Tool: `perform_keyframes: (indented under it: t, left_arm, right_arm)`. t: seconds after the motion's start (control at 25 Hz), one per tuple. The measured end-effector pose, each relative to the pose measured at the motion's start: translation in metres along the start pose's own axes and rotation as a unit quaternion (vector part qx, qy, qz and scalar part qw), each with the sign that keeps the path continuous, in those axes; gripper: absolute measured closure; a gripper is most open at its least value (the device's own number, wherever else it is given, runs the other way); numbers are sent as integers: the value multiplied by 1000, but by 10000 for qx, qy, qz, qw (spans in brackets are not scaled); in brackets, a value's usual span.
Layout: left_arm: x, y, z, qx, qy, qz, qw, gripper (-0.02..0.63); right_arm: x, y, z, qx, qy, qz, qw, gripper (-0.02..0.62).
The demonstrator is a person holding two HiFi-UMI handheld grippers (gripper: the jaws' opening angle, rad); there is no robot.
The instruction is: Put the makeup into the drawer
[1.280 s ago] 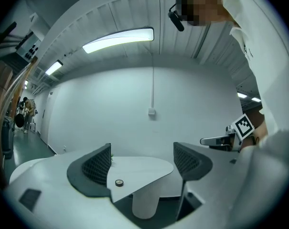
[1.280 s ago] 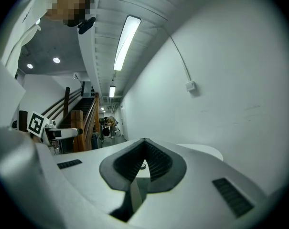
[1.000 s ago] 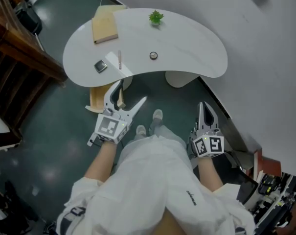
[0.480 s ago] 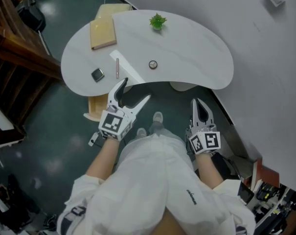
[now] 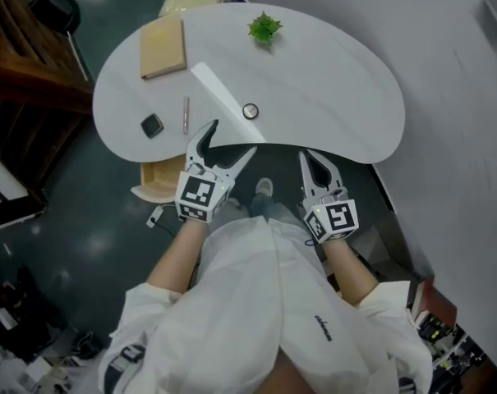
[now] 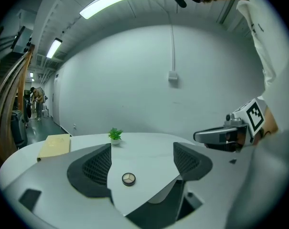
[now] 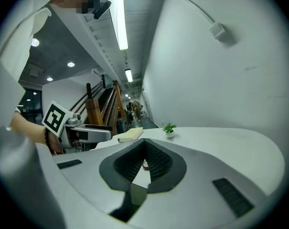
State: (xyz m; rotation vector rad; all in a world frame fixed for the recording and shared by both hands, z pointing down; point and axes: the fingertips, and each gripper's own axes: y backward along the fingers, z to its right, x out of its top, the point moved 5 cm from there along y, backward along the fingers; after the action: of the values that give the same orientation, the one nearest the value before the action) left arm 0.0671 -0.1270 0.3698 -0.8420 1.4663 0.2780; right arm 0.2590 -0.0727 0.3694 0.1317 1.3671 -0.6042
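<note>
On the white table (image 5: pixel 330 80) lie a round compact (image 5: pixel 250 112), a black square compact (image 5: pixel 152 125) and a thin makeup stick (image 5: pixel 186 115). An open wooden drawer (image 5: pixel 152 189) juts out under the table's front left edge. My left gripper (image 5: pixel 232 138) is open at the table's front edge, just short of the round compact (image 6: pixel 128 178), which shows between its jaws. My right gripper (image 5: pixel 308 158) is shut and empty, below the table edge. In the right gripper view the compact (image 7: pixel 144 165) peeks through beneath the closed jaw tips.
A tan notebook (image 5: pixel 163 46) and a small green plant (image 5: pixel 264 28) sit at the table's far side. Dark wooden railings (image 5: pixel 26 64) stand at the left, and a white wall (image 5: pixel 470 113) runs along the right. My legs and shoes (image 5: pixel 263 190) are below the table edge.
I have stepped closer to the table. Both grippers moved forward; the left one now reaches the table edge near the round compact. Neither gripper's state has changed.
</note>
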Motion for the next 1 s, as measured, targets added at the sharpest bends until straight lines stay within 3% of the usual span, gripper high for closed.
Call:
perform_keyframes:
  t: [0.28, 0.56, 0.8, 1.0]
  left_arm:
    - [-39, -51, -8, 11, -199, -623, 9979, 215]
    - [-79, -87, -20, 20, -143, -1195, 9927, 215]
    - [-108, -118, -38, 81, -109, -1504, 9885, 215]
    - [-120, -140, -44, 96, -164, -1778, 9839, 215]
  right_arm:
    - [-25, -47, 12, 175, 28, -411, 9990, 578]
    - [-61, -78, 14, -15, -132, -845, 9963, 578]
    - [-87, -102, 20, -301, -282, -944, 9947, 578]
    - [-99, -120, 23, -286, -290, -1038, 9938, 578]
